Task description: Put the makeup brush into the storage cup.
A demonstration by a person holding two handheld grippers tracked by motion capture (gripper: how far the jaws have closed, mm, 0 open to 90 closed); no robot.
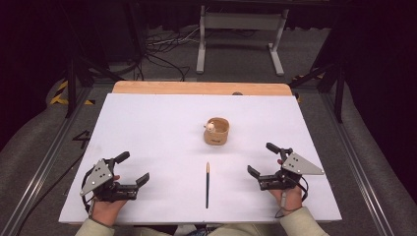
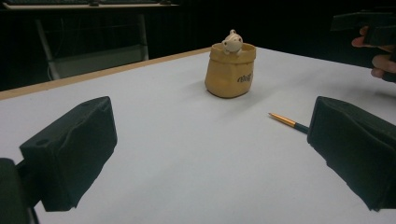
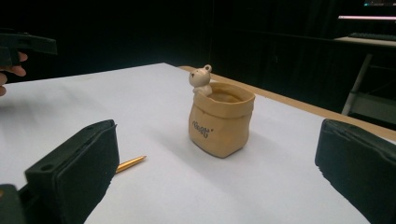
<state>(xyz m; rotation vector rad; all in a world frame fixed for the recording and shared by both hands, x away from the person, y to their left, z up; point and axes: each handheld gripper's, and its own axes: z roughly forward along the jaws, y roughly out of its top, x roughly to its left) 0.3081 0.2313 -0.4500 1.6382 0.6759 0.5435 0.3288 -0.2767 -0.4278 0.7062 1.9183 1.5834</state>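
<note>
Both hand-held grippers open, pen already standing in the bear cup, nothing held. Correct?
One thing is off: the pen is not in the cup. The high view shows it lying flat on the table, in front of the cup and apart from it. The rest holds: the left hand-held gripper and right hand-held gripper are both open and hold nothing.

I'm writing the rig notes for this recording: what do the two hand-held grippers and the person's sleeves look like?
Both the left gripper and the right gripper are black, each with two blocky padded jaws and a grey three-cornered plate on top. A dark cable trails from each. The person wears light beige sleeves.
</note>
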